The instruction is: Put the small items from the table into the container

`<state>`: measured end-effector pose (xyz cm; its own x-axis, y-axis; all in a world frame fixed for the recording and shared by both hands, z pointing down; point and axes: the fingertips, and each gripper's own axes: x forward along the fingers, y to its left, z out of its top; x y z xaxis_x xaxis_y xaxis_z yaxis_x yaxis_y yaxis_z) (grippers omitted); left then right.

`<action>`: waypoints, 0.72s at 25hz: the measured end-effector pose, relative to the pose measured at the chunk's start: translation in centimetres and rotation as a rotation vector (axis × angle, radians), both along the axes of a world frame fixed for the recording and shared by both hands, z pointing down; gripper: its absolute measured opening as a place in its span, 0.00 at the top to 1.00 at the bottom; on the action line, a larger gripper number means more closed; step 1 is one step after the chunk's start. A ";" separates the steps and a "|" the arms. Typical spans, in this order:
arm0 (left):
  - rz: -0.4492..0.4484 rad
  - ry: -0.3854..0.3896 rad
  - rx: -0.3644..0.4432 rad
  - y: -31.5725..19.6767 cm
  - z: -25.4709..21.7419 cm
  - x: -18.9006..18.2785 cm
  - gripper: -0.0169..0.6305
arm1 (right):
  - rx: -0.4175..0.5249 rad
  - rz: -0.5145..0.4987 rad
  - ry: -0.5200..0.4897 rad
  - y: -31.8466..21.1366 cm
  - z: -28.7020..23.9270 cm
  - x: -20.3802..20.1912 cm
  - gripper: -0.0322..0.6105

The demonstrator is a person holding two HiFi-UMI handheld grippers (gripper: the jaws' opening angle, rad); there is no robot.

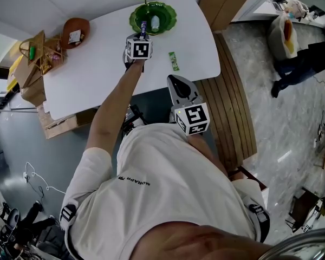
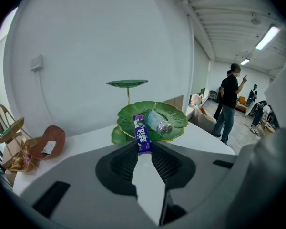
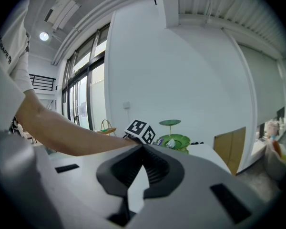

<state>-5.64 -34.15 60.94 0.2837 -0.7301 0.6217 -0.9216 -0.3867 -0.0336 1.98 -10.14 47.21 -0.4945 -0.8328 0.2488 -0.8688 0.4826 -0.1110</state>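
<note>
Purple gum pack [image 2: 142,133] — pinched by its near end in your left gripper [image 2: 143,149], hanging over the near-left part of the green leaf dish [image 2: 177,119] on the far side of the table [image 1: 97,69]. A small clear bottle [image 2: 158,123] lies on its side in the dish. Your right gripper [image 3: 142,150] is at the table's near edge, jaws pressed together, nothing between them. Green packet [image 1: 174,61] lies flat on the table — near and right of the dish, apart from it. Brown bowl [image 1: 76,30] sits far left.
</note>
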 end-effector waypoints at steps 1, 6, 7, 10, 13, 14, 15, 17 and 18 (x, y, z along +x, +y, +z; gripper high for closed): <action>0.003 -0.004 -0.003 -0.1 0.1 0.0 0.84 | 0.000 0.001 -0.001 0.0 0.0 0.0 0.94; 0.009 -0.018 -0.019 -0.8 0.6 0.0 0.84 | -0.002 0.011 -0.002 0.0 0.2 0.4 0.94; 0.010 -0.021 -0.018 -1.0 0.7 0.1 0.84 | -0.002 0.012 -0.003 -0.1 0.2 0.4 0.94; 0.016 -0.028 -0.006 -1.3 0.4 0.2 0.84 | -0.003 0.015 -0.005 -0.1 0.0 0.6 0.94; 0.027 -0.013 0.007 -1.4 -0.4 0.6 0.84 | -0.004 0.018 -0.004 0.0 -0.1 0.8 0.94; 0.033 -0.013 0.012 -1.4 -0.5 0.7 0.84 | -0.005 0.019 -0.004 -0.1 0.0 0.9 0.94; 0.040 -0.015 0.016 -1.5 -0.5 0.8 0.84 | -0.006 0.019 -0.005 -0.2 0.0 0.9 0.94; 0.052 -0.022 0.023 -1.3 -0.6 1.0 0.84 | -0.011 0.019 -0.009 -0.2 0.2 0.9 0.94; 0.058 -0.026 0.028 -1.1 -0.7 1.1 0.84 | -0.014 0.018 -0.010 -0.2 0.2 0.9 0.94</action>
